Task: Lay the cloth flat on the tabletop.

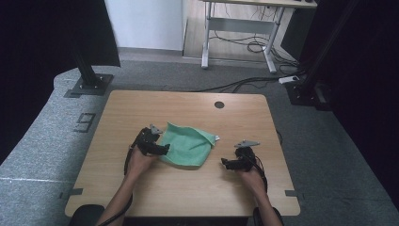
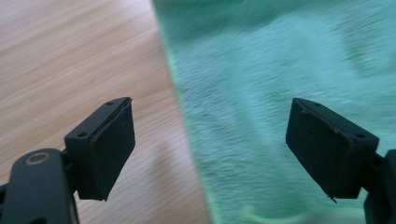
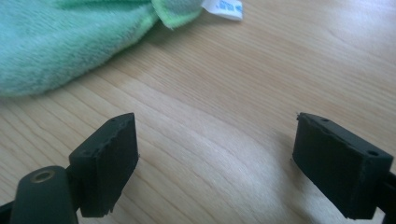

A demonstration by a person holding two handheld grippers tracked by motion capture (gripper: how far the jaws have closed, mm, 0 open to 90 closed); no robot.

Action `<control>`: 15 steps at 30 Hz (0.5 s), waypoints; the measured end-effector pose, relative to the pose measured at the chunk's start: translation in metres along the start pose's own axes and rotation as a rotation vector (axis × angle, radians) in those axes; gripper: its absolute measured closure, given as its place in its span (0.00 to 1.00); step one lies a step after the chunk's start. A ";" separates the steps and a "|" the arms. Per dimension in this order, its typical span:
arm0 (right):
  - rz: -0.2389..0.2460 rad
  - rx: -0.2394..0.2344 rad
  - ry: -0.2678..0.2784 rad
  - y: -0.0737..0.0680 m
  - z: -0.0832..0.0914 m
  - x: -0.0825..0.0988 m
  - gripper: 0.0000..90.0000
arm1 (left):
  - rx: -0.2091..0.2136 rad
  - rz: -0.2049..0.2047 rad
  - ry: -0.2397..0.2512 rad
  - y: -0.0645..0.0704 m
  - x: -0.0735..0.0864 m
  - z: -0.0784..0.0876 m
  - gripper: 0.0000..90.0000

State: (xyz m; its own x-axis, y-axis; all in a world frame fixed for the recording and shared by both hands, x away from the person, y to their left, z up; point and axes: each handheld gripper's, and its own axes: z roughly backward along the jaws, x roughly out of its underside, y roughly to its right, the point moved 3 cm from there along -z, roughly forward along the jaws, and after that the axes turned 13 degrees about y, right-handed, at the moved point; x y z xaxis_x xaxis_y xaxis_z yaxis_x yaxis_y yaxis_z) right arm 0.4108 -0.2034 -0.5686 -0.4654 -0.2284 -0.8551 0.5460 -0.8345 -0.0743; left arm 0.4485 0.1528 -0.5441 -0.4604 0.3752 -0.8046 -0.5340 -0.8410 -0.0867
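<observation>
We see a soft green terry cloth (image 1: 188, 145), folded over on itself, lying near the middle of the light wooden table (image 1: 141, 108), with a small white label (image 1: 217, 138) poking out at its right corner. The left gripper (image 1: 164, 149) sits at the cloth's left edge; in the left gripper view (image 2: 210, 140) its two black jaws stand wide apart, straddling that edge, one over bare wood and one over the green pile, pinching nothing. The right gripper (image 1: 224, 163) hovers over bare table just right of the cloth, apart from it; in the right gripper view (image 3: 215, 163) its jaws gape wide over the wood grain, with the cloth (image 3: 60, 42) and label (image 3: 223, 8) ahead.
</observation>
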 end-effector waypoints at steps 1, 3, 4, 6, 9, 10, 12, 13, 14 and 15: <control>0.004 -0.003 0.003 -0.001 0.000 -0.002 0.15 | -0.009 0.001 -0.012 -0.003 0.003 -0.002 0.18; 0.004 -0.021 0.011 -0.006 -0.002 -0.006 0.15 | -0.027 -0.004 -0.035 -0.006 0.010 -0.004 0.18; 0.007 -0.028 0.013 -0.008 -0.003 -0.008 0.15 | -0.030 -0.010 -0.046 -0.007 0.013 -0.005 0.18; 0.009 -0.035 0.016 -0.010 -0.004 -0.010 0.15 | -0.018 0.010 -0.034 -0.007 0.018 -0.004 0.18; 0.026 -0.050 0.017 -0.018 -0.007 -0.015 0.15 | -0.010 0.015 -0.027 -0.006 0.021 0.000 0.19; 0.034 -0.056 0.017 -0.021 -0.008 -0.016 0.15 | -0.004 0.013 -0.026 -0.004 0.022 0.001 0.19; 0.047 -0.071 0.028 -0.028 -0.008 -0.021 0.15 | 0.008 0.020 -0.023 -0.001 0.026 0.006 0.19; 0.047 -0.071 0.028 -0.028 -0.008 -0.021 0.15 | 0.014 0.023 -0.023 0.002 0.028 0.009 0.19; 0.054 -0.077 0.032 -0.031 -0.007 -0.023 0.15 | 0.034 0.023 -0.024 0.009 0.032 0.015 0.19; 0.055 -0.078 0.035 -0.032 -0.007 -0.024 0.15 | 0.045 0.021 -0.029 0.015 0.034 0.018 0.19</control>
State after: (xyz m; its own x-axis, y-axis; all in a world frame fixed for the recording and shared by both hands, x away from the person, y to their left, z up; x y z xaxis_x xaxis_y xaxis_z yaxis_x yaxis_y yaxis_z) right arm 0.4093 -0.1675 -0.5490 -0.4097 -0.2543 -0.8761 0.6236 -0.7790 -0.0655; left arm 0.4122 0.1602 -0.5615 -0.4915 0.3696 -0.7886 -0.5555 -0.8304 -0.0430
